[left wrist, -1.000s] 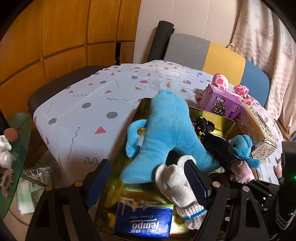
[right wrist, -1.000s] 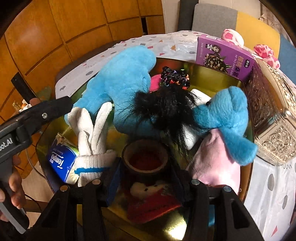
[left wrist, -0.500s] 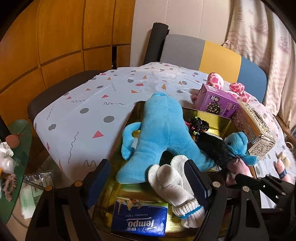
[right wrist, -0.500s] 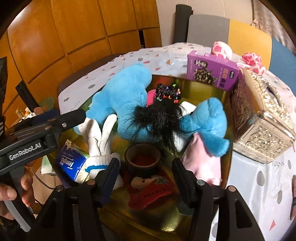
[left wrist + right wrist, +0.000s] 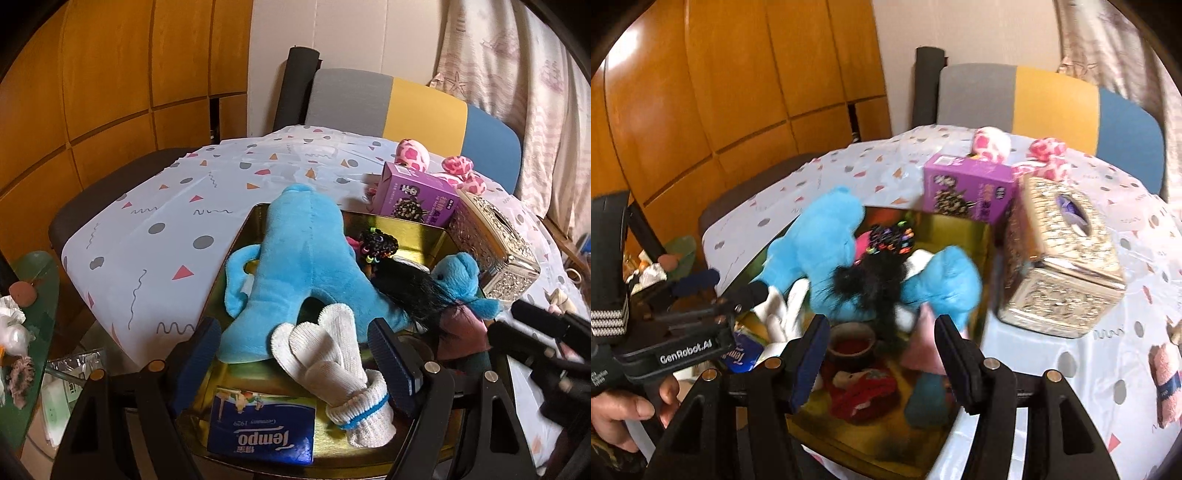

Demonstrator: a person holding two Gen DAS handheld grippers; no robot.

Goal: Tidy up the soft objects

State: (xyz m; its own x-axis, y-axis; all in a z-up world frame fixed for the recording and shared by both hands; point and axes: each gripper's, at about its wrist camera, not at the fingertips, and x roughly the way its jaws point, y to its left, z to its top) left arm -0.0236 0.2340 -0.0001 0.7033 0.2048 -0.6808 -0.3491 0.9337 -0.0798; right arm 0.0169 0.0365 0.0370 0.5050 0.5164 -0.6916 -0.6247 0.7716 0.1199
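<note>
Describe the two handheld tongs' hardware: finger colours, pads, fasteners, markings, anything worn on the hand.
Both tongs are black plastic. The left tongs and the right tongs each carry two angular black fingers with ribbed dark-blue pads and round brass-coloured fasteners. Seen from the right wrist, the left unit's body reads "GenRobot.AI" in white, with a black strap striped white beside it. No cables show.
</note>
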